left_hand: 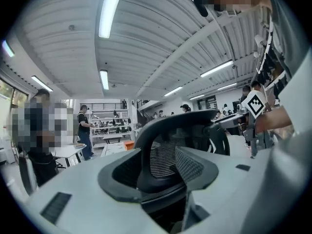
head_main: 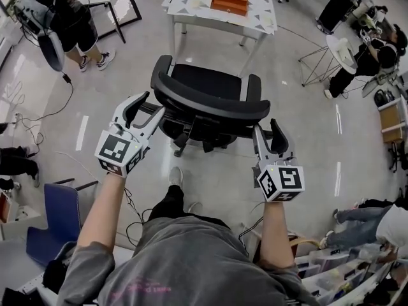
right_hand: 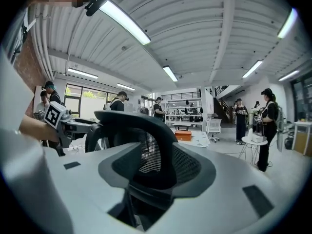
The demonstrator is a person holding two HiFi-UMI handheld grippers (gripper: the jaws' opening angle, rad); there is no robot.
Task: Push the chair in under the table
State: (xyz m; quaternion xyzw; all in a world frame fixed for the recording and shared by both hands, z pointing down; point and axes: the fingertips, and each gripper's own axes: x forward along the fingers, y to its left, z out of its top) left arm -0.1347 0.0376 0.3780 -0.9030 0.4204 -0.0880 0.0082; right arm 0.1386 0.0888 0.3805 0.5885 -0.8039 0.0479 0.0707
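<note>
A black mesh office chair (head_main: 205,81) stands in the middle of the head view, its curved backrest (head_main: 210,106) turned toward me. Beyond it is the white table (head_main: 185,8), carrying an orange box (head_main: 229,0). My left gripper (head_main: 145,112) is at the backrest's left end and my right gripper (head_main: 269,132) at its right end. In the left gripper view the backrest rim (left_hand: 180,126) rises between the wide jaws of the left gripper (left_hand: 161,177). The right gripper view shows the rim (right_hand: 141,123) between the spread jaws of the right gripper (right_hand: 158,177). I cannot see either pair of pads pressing on it.
A blue chair (head_main: 60,218) stands at the lower left, and a cable (head_main: 44,113) trails over the glossy floor. A small round white table (head_main: 341,51) and seated people are at the upper right. Another person (head_main: 70,18) stands upper left. Bins (head_main: 344,266) crowd the lower right.
</note>
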